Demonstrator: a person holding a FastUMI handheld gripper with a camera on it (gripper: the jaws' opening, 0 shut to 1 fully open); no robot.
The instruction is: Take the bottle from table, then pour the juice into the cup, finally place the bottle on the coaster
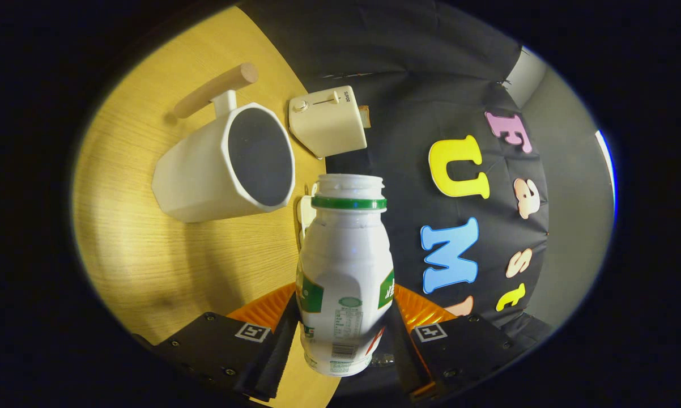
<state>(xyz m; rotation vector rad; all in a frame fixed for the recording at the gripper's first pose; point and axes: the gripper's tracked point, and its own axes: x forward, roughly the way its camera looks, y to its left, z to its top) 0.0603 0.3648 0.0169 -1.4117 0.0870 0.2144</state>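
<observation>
Table (136,249): light wood top, seen rolled steeply to one side, so the gripper is tilted.

Cup (227,164): white faceted mug with a dark inside, mouth facing the camera. A white bracket on its side carries a round wooden handle (216,90). It sits on the table, ahead of the fingers and off to their left, apart from the bottle.

Toaster (329,122): cream body, near the table's far edge just beyond the cup, with a knob and a slider on its face. A bit of toast (365,116) pokes out of its far side.

Small pale object (305,212) behind the bottle's shoulder, mostly hidden; can't identify it.

Bottle (345,277): white plastic with a green neck ring and green label patches, cap off, mouth open. It sits between the fingers and extends forward past them; its mouth is beside the cup's rim, not over it.

Gripper (343,340): both fingers press the bottle's lower body from either side, jaws clamped on it.
</observation>
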